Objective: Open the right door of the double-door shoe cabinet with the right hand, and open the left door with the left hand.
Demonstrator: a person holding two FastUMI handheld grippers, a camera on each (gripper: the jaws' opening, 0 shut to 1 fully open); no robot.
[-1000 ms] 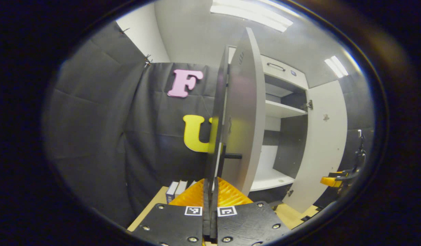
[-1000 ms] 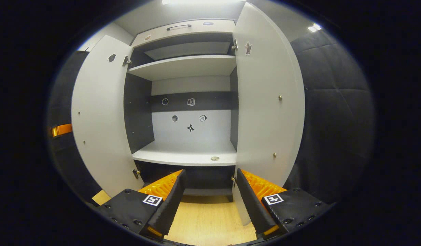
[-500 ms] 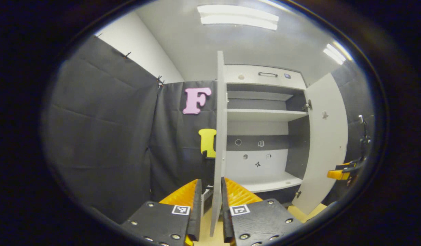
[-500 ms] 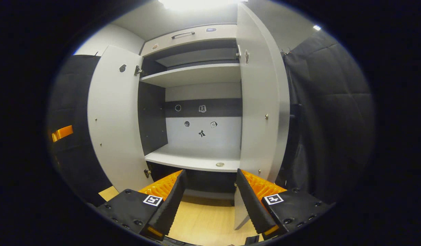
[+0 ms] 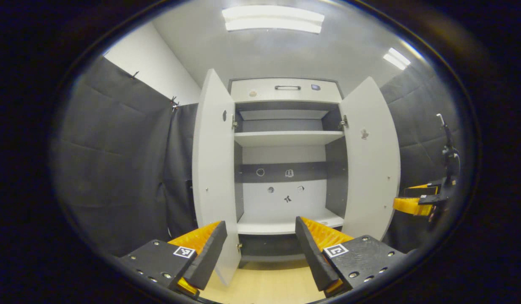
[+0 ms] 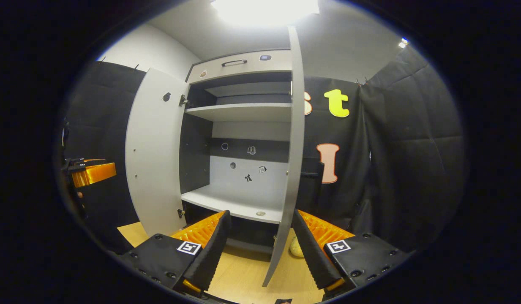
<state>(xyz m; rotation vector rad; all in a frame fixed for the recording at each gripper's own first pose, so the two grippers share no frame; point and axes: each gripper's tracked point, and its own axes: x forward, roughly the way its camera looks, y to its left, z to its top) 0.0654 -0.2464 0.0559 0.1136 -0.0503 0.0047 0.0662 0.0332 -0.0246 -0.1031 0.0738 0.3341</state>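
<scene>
The white double-door shoe cabinet stands straight ahead in the left gripper view. Its left door and right door are both swung wide, baring the shelves. My left gripper is open and holds nothing, set back from the cabinet, with the left door's lower edge near its left finger. In the right gripper view the left door faces me and the right door is seen edge-on. My right gripper is open, and that door's bottom edge lies between its fingers without touching them.
The right gripper shows at the far right of the left gripper view, and the left gripper at the far left of the right gripper view. A small pale round thing lies on the wooden floor by the right door. Black cloth walls flank the cabinet.
My left gripper opened, let go of the left door's edge and drew back to face the cabinet. The right gripper view swung left, so the right door now looks edge-on.
</scene>
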